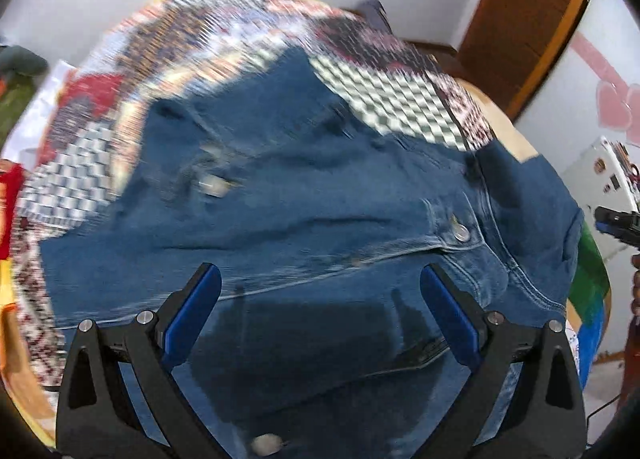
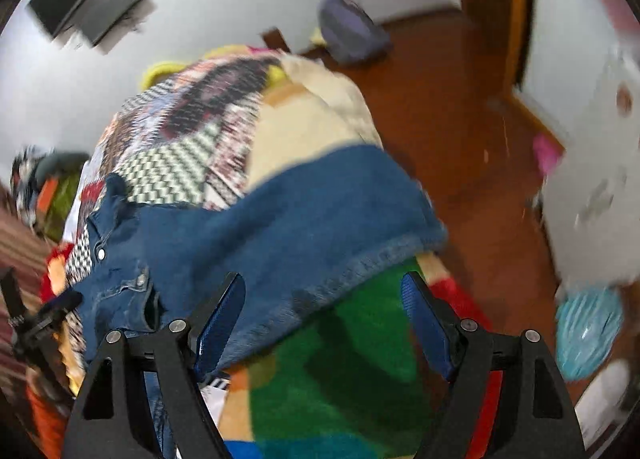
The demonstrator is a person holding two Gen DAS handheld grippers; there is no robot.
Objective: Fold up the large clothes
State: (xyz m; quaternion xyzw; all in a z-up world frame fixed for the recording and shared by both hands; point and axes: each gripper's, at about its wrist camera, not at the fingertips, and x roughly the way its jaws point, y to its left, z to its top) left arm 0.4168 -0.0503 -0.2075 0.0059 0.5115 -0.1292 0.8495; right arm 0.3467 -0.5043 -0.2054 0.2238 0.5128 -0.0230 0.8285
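A blue denim jacket [image 1: 304,187] lies spread over a patchwork quilt [image 1: 168,71] on a bed, its snap button [image 1: 463,234] and front seam toward 3 o'clock in the left wrist view. It seems laid flat this way so its edges can be reached and turned over for folding.

The left hand-held gripper [image 1: 320,311] hovers over the near part of the jacket at 6 o'clock with its fingers wide apart, holding nothing; whether the tips touch the cloth cannot be told.

In the right wrist view, the jacket's hem [image 2: 372,263] runs across the middle, hanging over a bright green and red blanket [image 2: 340,371]. The right hand-held gripper [image 2: 322,319] is also spread wide and empty, poised just at that hem, probably to pinch it next. The other gripper shows at 8 o'clock. Both views are blurred, so finer folds are unclear.
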